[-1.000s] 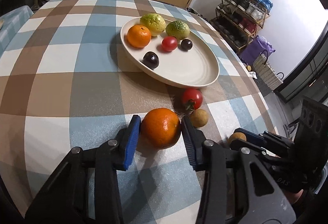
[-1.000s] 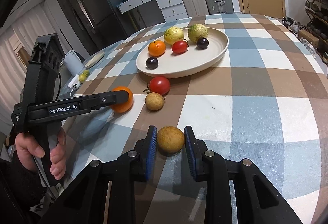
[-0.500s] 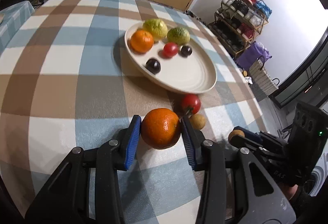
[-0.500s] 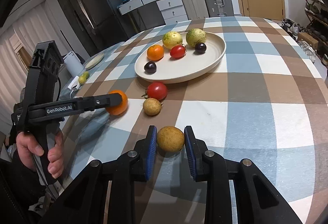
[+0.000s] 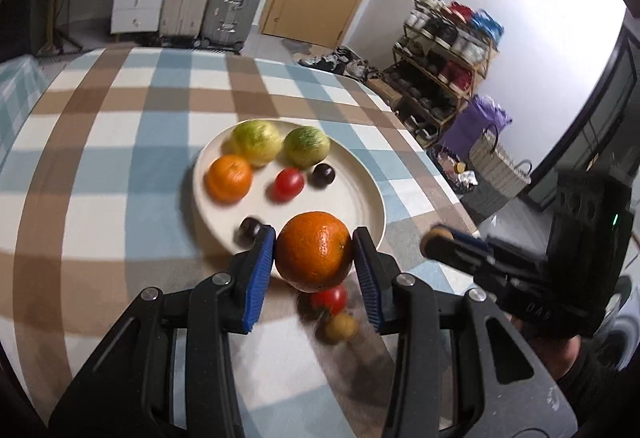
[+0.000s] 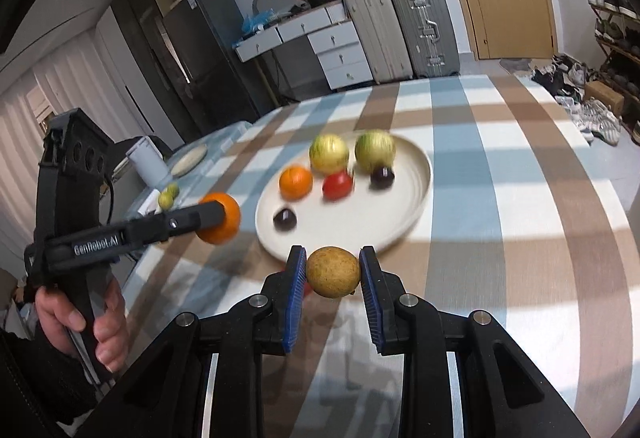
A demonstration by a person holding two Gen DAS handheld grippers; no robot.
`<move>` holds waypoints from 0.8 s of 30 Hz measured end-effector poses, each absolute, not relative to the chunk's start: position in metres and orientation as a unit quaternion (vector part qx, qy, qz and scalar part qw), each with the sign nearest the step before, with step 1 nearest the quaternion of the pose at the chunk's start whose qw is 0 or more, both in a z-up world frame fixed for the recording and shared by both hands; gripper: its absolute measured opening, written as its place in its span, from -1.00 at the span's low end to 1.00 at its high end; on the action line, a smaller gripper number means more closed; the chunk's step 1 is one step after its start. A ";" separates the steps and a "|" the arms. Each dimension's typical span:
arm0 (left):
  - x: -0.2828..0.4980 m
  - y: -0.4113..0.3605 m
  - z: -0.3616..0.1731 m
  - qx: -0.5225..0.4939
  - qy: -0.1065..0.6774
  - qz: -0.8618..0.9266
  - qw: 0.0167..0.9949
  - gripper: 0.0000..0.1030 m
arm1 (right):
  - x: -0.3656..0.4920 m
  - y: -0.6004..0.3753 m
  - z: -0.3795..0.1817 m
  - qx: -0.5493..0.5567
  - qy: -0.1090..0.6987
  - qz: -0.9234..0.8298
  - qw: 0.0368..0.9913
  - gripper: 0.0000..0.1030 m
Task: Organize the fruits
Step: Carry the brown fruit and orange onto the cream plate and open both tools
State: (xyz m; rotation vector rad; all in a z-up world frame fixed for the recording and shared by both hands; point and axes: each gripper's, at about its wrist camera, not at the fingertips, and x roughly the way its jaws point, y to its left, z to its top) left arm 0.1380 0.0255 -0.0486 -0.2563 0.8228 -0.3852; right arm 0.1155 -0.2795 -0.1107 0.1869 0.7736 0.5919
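My left gripper [image 5: 314,252] is shut on an orange [image 5: 313,250] and holds it in the air over the near rim of the cream plate [image 5: 362,193]. My right gripper [image 6: 333,272] is shut on a small brown round fruit [image 6: 333,271], lifted before the plate's [image 6: 416,193] near edge. On the plate lie another orange [image 5: 229,177], two yellow-green fruits [image 5: 256,141], a red tomato [image 5: 288,183] and two dark plums [image 5: 322,174]. Below the held orange, a tomato [image 5: 330,298] and a small brown fruit [image 5: 340,326] rest on the checked tablecloth.
The round table's checked cloth [image 6: 500,165] stretches to the right of the plate. A white cup [image 6: 146,161], a small dish and two green fruits [image 6: 167,196] sit at the table's far left. Suitcases, drawers and a shoe rack stand beyond the table.
Both grippers have risen off the cloth with their fruit and moved toward the plate. The orange and the brown fruit now hang in the air instead of resting on the table.
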 end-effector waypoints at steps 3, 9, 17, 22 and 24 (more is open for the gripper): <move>0.155 0.011 -0.051 -0.114 0.404 -0.198 0.886 -0.29 | 0.137 -0.275 -0.105 0.092 0.368 0.291 0.879 -0.46; 0.181 -0.004 -0.062 -0.106 0.417 -0.204 0.880 -0.29 | 0.172 -0.266 -0.109 0.089 0.386 0.296 0.869 -0.46; 0.214 -0.006 -0.092 -0.102 0.449 -0.200 0.865 -0.29 | 0.213 -0.259 -0.128 0.100 0.413 0.291 0.857 -0.46; 0.225 -0.009 -0.103 -0.097 0.460 -0.201 0.860 -0.29 | 0.229 -0.254 -0.142 0.110 0.425 0.296 0.848 -0.46; 0.229 -0.009 -0.107 -0.100 0.463 -0.202 0.857 -0.28 | 0.233 -0.252 -0.147 0.112 0.429 0.299 0.845 -0.46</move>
